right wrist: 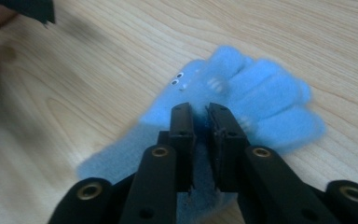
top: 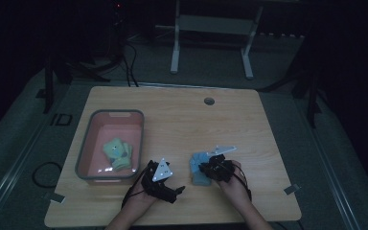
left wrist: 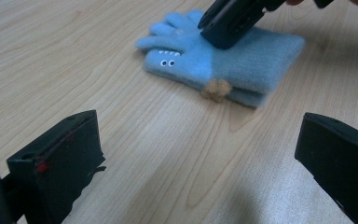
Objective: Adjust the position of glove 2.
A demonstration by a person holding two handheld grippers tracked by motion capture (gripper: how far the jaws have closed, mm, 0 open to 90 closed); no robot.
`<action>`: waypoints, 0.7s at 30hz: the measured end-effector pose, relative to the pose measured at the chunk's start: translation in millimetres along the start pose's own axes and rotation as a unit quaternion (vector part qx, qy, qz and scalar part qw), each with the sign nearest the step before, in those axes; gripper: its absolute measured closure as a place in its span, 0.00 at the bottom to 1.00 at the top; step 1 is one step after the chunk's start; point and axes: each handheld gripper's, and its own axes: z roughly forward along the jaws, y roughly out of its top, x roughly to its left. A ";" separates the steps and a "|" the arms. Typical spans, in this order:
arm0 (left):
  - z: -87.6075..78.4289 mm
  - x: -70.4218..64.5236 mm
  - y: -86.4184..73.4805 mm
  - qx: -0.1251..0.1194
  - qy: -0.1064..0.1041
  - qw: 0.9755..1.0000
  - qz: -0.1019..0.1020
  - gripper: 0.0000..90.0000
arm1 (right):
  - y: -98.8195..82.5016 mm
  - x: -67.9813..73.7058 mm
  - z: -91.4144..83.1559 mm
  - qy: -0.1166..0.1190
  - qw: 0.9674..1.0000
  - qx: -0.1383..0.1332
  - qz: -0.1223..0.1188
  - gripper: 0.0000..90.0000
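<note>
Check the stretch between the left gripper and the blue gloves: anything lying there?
Nothing: only bare table lies between the open left gripper and the blue gloves, as the left gripper view shows.

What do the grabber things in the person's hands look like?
Each hand-held gripper, left and right, is black with two blocky jaws. A pale grey three-cornered plate tops each. Thin black cables trail back along the wrists. Brass-coloured rivets dot the right one's linkage. No sleeves are visible.

High view overhead, gripper views close, sharing glove [left wrist: 223, 60]
</note>
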 end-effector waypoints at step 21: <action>0.5 -8.6 3.0 -0.025 -0.001 0.998 0.051 0.01 | -1.3 -5.9 2.5 0.023 0.999 0.012 -0.045 0.65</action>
